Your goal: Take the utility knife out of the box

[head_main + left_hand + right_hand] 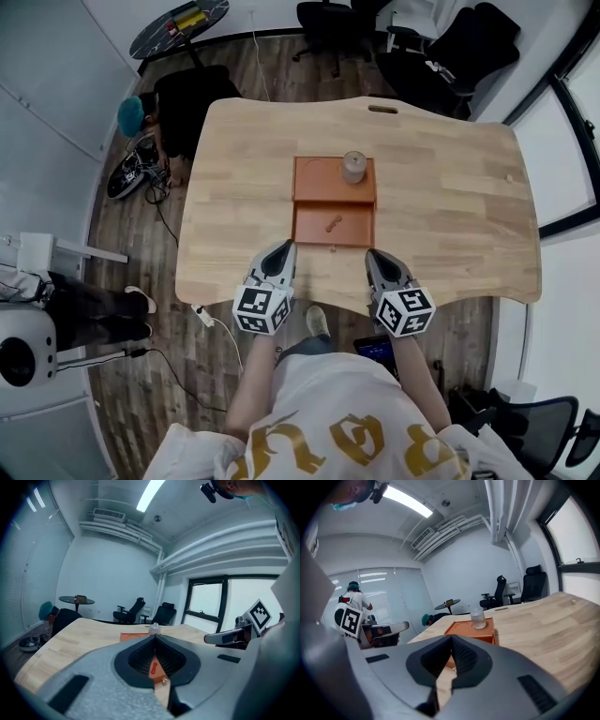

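Note:
An orange box (314, 178) sits mid-table with its drawer (356, 227) pulled out toward me. A small reddish utility knife (331, 225) lies in the drawer. A clear jar (353, 166) stands on the box top. My left gripper (284, 247) is shut and empty at the near table edge, just left of the drawer front. My right gripper (373, 254) is shut and empty just right of it. In the left gripper view the shut gripper (154, 637) points at the box (133, 636), and the knife (153, 667) shows below its tips. The right gripper (451, 637) faces the box (464, 629) and jar (477, 618).
The wooden table (450, 216) has a slot handle (382, 109) at its far edge and a small peg (510, 176) at the right. Office chairs (328, 19) and a round dark table (178, 23) stand beyond. A person in a teal cap (131, 114) sits on the floor at the left.

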`<state>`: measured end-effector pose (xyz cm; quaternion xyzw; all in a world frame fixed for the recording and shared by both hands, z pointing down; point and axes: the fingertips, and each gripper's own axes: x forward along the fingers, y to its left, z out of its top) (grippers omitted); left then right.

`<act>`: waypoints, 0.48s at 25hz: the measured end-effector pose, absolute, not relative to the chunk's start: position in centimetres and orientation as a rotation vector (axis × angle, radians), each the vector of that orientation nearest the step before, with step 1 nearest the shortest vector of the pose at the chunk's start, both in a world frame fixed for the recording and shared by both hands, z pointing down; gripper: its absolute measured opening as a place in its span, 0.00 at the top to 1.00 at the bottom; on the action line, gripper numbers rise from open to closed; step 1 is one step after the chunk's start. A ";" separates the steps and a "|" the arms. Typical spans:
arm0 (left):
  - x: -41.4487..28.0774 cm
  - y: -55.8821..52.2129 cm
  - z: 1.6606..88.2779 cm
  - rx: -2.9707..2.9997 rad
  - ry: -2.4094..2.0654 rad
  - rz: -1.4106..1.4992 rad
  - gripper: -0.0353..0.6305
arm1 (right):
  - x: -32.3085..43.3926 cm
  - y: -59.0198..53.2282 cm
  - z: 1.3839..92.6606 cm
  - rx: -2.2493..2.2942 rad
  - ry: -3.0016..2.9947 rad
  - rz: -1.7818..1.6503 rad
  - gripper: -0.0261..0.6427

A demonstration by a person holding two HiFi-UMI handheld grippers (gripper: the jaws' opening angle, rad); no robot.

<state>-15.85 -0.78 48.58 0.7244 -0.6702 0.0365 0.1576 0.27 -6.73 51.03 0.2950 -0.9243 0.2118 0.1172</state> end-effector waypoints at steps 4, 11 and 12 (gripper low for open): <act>-17.5 -4.5 48.2 2.132 -1.863 0.069 0.93 | -2.7 -9.3 50.6 0.897 -2.709 0.601 0.94; -18.8 -8.5 46.8 2.194 -1.821 0.020 0.93 | -3.3 -12.5 48.3 0.982 -2.738 0.543 0.94; -18.8 -9.1 46.9 2.203 -1.810 0.026 0.93 | -3.0 -13.0 48.4 1.003 -2.732 0.547 0.94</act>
